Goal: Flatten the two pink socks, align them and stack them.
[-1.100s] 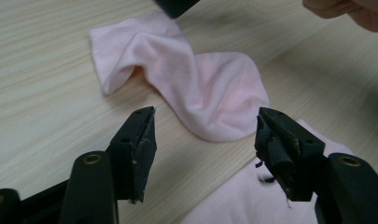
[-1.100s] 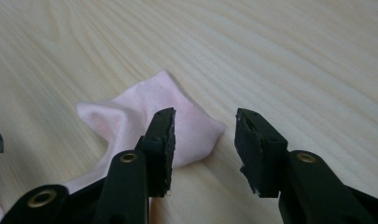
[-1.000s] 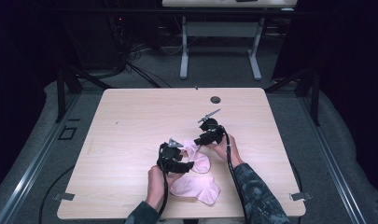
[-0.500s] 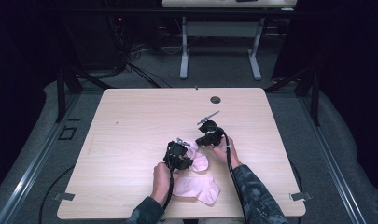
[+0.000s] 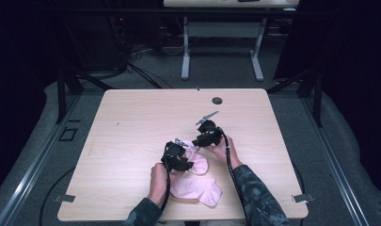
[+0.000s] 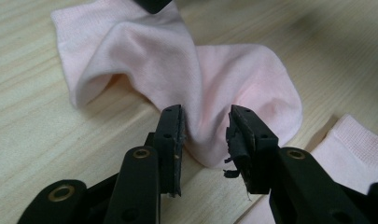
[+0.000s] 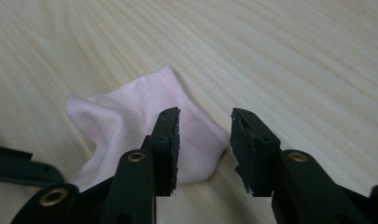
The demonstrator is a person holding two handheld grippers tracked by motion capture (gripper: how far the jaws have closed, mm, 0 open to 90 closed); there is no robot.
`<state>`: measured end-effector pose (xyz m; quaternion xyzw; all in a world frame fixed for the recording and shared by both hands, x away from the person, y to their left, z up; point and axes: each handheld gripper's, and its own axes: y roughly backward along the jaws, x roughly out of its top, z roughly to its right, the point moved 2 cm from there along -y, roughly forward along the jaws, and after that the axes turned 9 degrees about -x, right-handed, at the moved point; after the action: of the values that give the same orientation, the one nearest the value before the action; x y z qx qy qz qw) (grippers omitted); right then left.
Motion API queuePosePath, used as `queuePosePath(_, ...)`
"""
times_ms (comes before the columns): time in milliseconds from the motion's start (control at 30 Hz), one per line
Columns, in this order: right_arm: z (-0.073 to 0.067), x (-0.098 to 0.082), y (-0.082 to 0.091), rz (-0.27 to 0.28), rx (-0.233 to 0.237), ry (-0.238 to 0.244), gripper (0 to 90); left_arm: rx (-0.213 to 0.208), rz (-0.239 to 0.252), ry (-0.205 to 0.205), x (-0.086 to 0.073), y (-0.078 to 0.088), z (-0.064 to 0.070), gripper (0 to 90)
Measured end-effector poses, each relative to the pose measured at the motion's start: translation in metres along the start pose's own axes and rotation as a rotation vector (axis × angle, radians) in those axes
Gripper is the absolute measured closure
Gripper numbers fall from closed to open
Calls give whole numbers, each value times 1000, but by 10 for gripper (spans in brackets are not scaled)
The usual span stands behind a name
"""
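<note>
Two pale pink socks lie near the table's front edge. The upper sock (image 5: pixel 199 163) is bunched into a fold (image 6: pixel 196 79); the lower sock (image 5: pixel 197 190) lies flat beside it (image 6: pixel 352 144). My left gripper (image 5: pixel 179 156) points at the fold; its jaws have just been opening, and a ridge of fabric stands loose between them (image 6: pixel 205 135). My right gripper (image 5: pixel 206 137) hovers over the same sock's cuff edge (image 7: pixel 196 140). Its jaws have just been opening too, and the cuff lies below the gap without being pinched (image 7: pixel 205 140).
The light wooden table (image 5: pixel 141 122) has a small dark round grommet (image 5: pixel 218 100) near its far edge. Both forearms come in from the front edge. Black frame posts and cables stand on the grey floor beyond the table.
Both hands have stayed almost in place at the upper sock. The left gripper has edged slightly toward the right one, and the sock now lies lower on the table.
</note>
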<state>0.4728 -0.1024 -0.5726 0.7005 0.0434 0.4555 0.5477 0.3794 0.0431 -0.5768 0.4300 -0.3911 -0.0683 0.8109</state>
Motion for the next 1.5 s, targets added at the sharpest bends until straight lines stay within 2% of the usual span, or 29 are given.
queuePosePath(133,-3,1,-10,-23,-11,9,676,4,-13,0,-1,-2,0,653)
queuePosePath(167,-3,0,-10,-24,-13,11,707,3,-15,2,-1,-3,0,669)
queuePosePath(200,-5,0,-11,-13,-9,-6,746,6,-13,1,-2,-3,0,686)
queuePosePath(267,-4,-1,-9,-27,-2,7,806,4,-14,0,-2,-3,-1,735)
queuePosePath(333,-4,-2,-9,-18,17,-22,827,11,-14,-5,-2,-3,-2,797)
queuePosePath(400,-2,-3,-8,-29,12,-17,834,16,-21,-19,-3,-3,-2,832)
queuePosePath(433,-3,-4,-7,-20,4,-41,835,22,-26,-27,-3,-2,-2,838)
queuePosePath(533,1,-7,5,-24,-11,-69,835,48,-35,-45,-2,3,-5,846)
queuePosePath(600,4,-10,19,7,-31,-90,835,50,-37,-53,0,6,-7,846)
queuePosePath(667,4,-14,29,6,-44,-102,834,52,-39,-60,1,9,-9,846)
queuePosePath(767,4,-24,41,5,-60,-127,832,51,-53,-77,6,11,-10,844)
queuePosePath(800,4,-28,45,-7,-65,-122,832,63,-57,-88,8,11,-9,844)
queuePosePath(833,4,-34,48,-5,-70,-146,832,53,-59,-93,10,11,-9,842)
queuePosePath(900,4,-42,51,-9,-77,-172,831,64,-73,-110,14,8,-8,837)
queuePosePath(933,4,-46,53,-7,-81,-177,830,63,-82,-112,16,5,-7,827)
queuePosePath(967,4,-50,54,-11,-84,-189,826,79,-94,-110,17,3,-7,796)
queuePosePath(1033,4,-59,56,-26,-100,-207,812,102,-98,-98,18,3,-6,666)
queuePosePath(1100,6,-67,61,-20,-88,-225,744,125,-80,-86,17,7,-5,556)
queuePosePath(1200,12,-74,74,48,-78,-242,628,104,-32,-84,14,18,3,479)
queuePosePath(1233,16,-75,77,66,-77,-236,609,96,-24,-87,13,20,6,470)
queuePosePath(1300,17,-74,81,85,-52,-221,555,82,-12,-118,11,23,18,438)
queuePosePath(1367,14,-71,79,75,-46,-180,515,48,-20,-135,11,20,28,426)
queuePosePath(1400,12,-70,75,72,-47,-165,516,49,-43,-156,11,15,33,435)
queuePosePath(1433,10,-69,70,68,-42,-124,517,37,-58,-163,11,11,34,448)
queuePosePath(1500,7,-67,62,47,-46,-80,536,33,-96,-173,11,0,36,488)
